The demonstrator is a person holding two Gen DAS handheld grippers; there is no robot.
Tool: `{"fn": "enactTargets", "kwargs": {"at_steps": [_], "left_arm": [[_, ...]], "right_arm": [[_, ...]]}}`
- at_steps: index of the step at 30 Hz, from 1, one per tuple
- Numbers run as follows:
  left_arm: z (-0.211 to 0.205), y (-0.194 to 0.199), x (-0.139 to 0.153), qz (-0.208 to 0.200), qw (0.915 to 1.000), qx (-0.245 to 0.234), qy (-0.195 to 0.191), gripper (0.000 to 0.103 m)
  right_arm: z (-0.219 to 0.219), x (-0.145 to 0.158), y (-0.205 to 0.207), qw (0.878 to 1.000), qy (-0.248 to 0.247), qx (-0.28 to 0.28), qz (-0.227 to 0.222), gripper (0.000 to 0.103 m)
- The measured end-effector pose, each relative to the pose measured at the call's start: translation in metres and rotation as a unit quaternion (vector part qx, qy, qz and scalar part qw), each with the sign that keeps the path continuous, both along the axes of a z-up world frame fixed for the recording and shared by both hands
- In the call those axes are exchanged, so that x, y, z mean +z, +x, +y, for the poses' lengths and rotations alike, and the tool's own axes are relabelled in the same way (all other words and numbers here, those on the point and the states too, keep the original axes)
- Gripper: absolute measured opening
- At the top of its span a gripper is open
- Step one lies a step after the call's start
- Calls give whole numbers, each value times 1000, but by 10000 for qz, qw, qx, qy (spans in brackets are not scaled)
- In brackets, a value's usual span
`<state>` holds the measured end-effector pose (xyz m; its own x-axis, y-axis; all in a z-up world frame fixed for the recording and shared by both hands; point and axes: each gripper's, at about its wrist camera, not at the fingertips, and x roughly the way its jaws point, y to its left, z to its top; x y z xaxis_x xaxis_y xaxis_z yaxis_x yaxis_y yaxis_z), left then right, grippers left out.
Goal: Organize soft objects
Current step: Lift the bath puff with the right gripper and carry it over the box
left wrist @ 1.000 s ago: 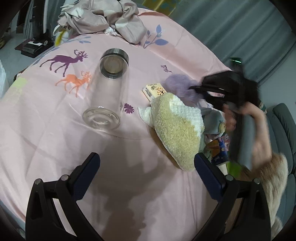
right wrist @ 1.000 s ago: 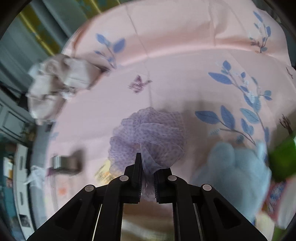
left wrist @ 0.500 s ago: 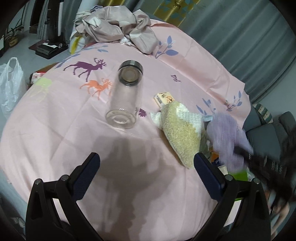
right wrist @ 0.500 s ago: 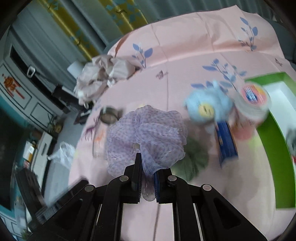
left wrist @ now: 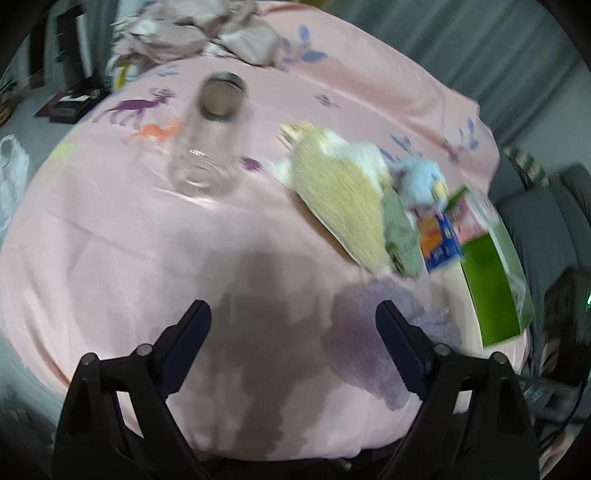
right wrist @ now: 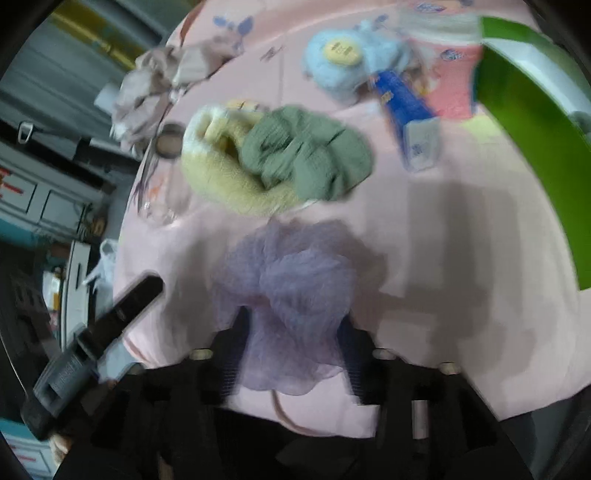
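Note:
A purple mesh pouf [right wrist: 291, 280] lies on the pink tablecloth [right wrist: 424, 236] near its front edge. My right gripper [right wrist: 291, 332] is over it, jaws opening, with the pouf loose between the fingers. In the left wrist view the pouf [left wrist: 369, 332] sits just behind the right finger of my left gripper [left wrist: 291, 321]. That gripper is wide apart and closing a little, with only cloth between its fingers. Behind the pouf lie a yellow plush towel [right wrist: 229, 177], a green cloth [right wrist: 303, 155] on top of it, and a blue plush toy [right wrist: 340, 59].
A green tray [right wrist: 535, 147] stands at the table's right edge, with a blue box [right wrist: 402, 107] and a pink pack beside it. A glass jar [left wrist: 207, 147] lies on its side at the left. Crumpled beige fabric [left wrist: 192, 29] sits at the far edge.
My right gripper carried the pouf from the table's far side to its near edge, set it down and opened. The left gripper swung right and narrowed slightly.

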<state>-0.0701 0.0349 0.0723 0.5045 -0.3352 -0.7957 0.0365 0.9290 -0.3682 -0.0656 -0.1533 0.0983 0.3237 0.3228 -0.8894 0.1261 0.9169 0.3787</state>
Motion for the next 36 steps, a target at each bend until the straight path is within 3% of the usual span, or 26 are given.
{"fn": "enactTargets", "kwargs": {"at_steps": [1, 4, 7, 12, 15, 17, 19, 20, 27, 36], "left_arm": [[-5, -1, -2, 32, 9999, -96, 13, 90], [-19, -1, -10, 171, 9991, -399, -20, 76], [-32, -2, -19, 350, 9974, -630, -69, 68], [-51, -3, -34, 636, 9930, -970, -203, 43], [-60, -4, -36, 561, 9921, -1115, -144, 31], [-65, -2, -40, 651, 9898, -1235, -279, 21], [-70, -2, -40, 630, 9888, -1317, -298, 14], [-72, -2, -39, 608, 9885, -1353, -310, 12], [-83, -2, -25, 368, 9893, -1388, -255, 9], [-117, 7, 33, -528, 9842, -1686, -86, 9]], "right_arm": [[-6, 5, -2, 9998, -1, -130, -116, 69], [-20, 14, -4, 9985, 142, -444, -288, 70], [-18, 11, -4, 9985, 239, -349, -352, 69], [-10, -18, 0, 9989, 365, -293, 50, 70], [-5, -31, 3, 9987, 436, -239, 148, 69], [-3, -31, 4, 9987, 467, -196, 39, 62], [-2, -36, 6, 9971, 750, -122, 99, 33], [0, -40, 7, 9958, 893, -53, 173, 30], [-3, -30, 3, 9931, 1170, -40, -102, 30], [-30, 32, -4, 9859, 1237, -246, -1101, 30]]}}
